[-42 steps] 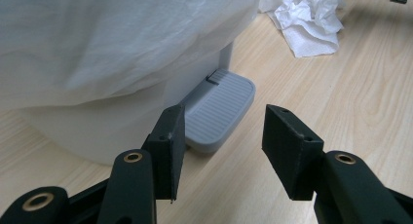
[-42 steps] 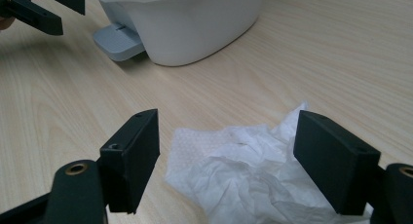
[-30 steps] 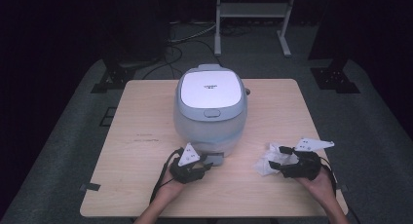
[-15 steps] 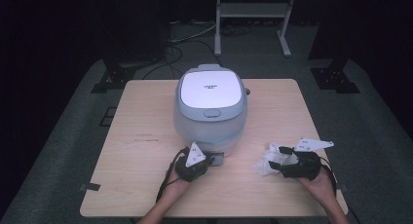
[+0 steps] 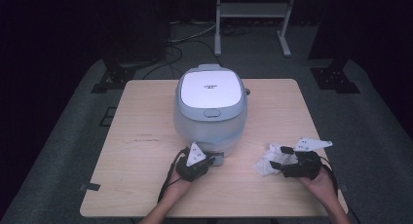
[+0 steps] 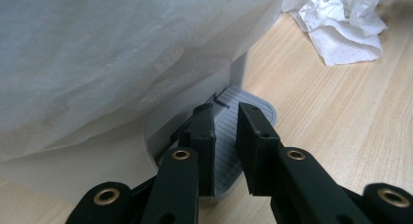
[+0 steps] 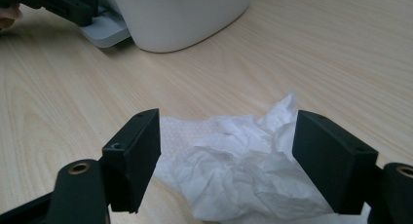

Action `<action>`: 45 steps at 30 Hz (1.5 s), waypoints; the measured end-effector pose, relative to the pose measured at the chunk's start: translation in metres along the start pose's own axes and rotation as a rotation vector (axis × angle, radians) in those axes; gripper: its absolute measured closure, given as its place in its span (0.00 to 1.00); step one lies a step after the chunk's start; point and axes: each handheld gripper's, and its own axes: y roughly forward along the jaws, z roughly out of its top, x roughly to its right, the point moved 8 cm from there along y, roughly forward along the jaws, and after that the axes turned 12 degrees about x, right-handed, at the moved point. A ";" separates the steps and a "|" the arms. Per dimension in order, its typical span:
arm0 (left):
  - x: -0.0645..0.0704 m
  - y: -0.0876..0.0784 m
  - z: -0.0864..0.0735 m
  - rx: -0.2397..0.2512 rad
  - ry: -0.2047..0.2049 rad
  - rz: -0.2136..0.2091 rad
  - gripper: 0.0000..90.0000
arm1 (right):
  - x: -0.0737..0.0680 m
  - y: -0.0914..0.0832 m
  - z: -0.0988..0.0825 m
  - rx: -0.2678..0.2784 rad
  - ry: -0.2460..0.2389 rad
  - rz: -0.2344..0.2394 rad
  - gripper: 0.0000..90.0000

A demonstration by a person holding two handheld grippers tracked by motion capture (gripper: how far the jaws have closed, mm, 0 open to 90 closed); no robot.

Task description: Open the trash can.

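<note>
From above, our left gripper [image 5: 210,161] sits at the rice cooker's [image 5: 210,107] front base. The left gripper view adds the detail: jaws nearly closed over a grey ribbed tray [image 6: 243,131], and we can't tell if they pinch it. Our right gripper [image 7: 226,160] is wide open around the crumpled tissue [image 7: 234,180] on the table [image 5: 141,141].

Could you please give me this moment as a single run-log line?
left tongs: shut on grey tray at rice cooker base | right tongs: open around crumpled tissue | table: wooden
</note>
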 end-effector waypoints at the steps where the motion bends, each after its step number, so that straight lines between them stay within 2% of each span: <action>1: 0.000 0.000 0.000 0.000 0.000 0.000 0.86 | 0.001 -0.001 0.000 0.002 -0.001 -0.005 0.28; 2: 0.000 0.001 0.000 -0.008 -0.024 -0.003 0.86 | 0.002 -0.001 0.001 0.003 -0.001 -0.016 0.28; 3: -0.001 0.001 0.000 -0.018 -0.025 -0.003 0.86 | 0.004 -0.002 0.001 0.000 -0.005 -0.034 0.28; 5: -0.001 0.002 0.000 -0.027 -0.013 0.001 0.86 | 0.007 -0.004 0.000 -0.010 -0.012 -0.058 0.28; 8: -0.001 0.002 0.000 -0.040 -0.012 0.005 0.86 | 0.012 -0.005 -0.001 -0.010 0.000 -0.068 0.28; 10: 0.000 0.003 -0.001 -0.044 0.010 0.014 0.87 | 0.014 -0.006 -0.003 -0.019 0.003 -0.077 0.28; 12: 0.001 0.003 -0.002 -0.044 0.014 0.018 0.88 | 0.015 -0.005 -0.005 -0.036 -0.002 -0.084 0.28; 16: 0.002 0.005 -0.003 -0.066 0.022 0.020 0.89 | 0.014 -0.002 -0.008 -0.059 -0.014 -0.080 0.28; 19: 0.003 0.006 -0.005 -0.081 0.044 0.027 0.89 | 0.012 0.000 -0.010 -0.080 -0.025 -0.080 0.28; 23: 0.003 0.008 -0.009 -0.099 0.062 0.032 0.88 | 0.012 0.003 -0.015 -0.105 -0.031 -0.075 0.33; 25: 0.004 0.008 -0.009 -0.101 0.061 0.033 0.88 | 0.012 0.004 -0.016 -0.112 -0.028 -0.076 0.34; 27: 0.002 0.009 -0.009 -0.102 0.028 0.026 0.89 | 0.013 0.006 -0.021 -0.138 -0.021 -0.076 0.36; 29: 0.001 0.009 -0.010 -0.103 0.022 0.019 0.89 | 0.015 0.008 -0.023 -0.149 -0.023 -0.075 0.39; 33: 0.002 0.009 -0.010 -0.101 0.023 0.023 0.88 | 0.018 0.009 -0.028 -0.168 -0.022 -0.091 0.55; 34: 0.002 0.009 -0.010 -0.100 0.020 0.024 0.88 | 0.018 0.009 -0.028 -0.168 -0.022 -0.091 0.55; 35: 0.001 0.009 -0.010 -0.101 0.022 0.021 0.88 | 0.019 0.009 -0.029 -0.183 -0.026 -0.097 0.66; 36: 0.001 0.009 -0.010 -0.101 0.022 0.021 0.88 | 0.019 0.009 -0.029 -0.183 -0.026 -0.097 0.66; 37: 0.001 0.009 -0.010 -0.103 0.026 0.019 0.88 | 0.020 0.009 -0.030 -0.184 -0.020 -0.099 0.72; 45: 0.000 0.009 -0.010 -0.103 0.019 0.009 0.87 | 0.018 0.003 -0.026 -0.168 0.012 -0.063 0.88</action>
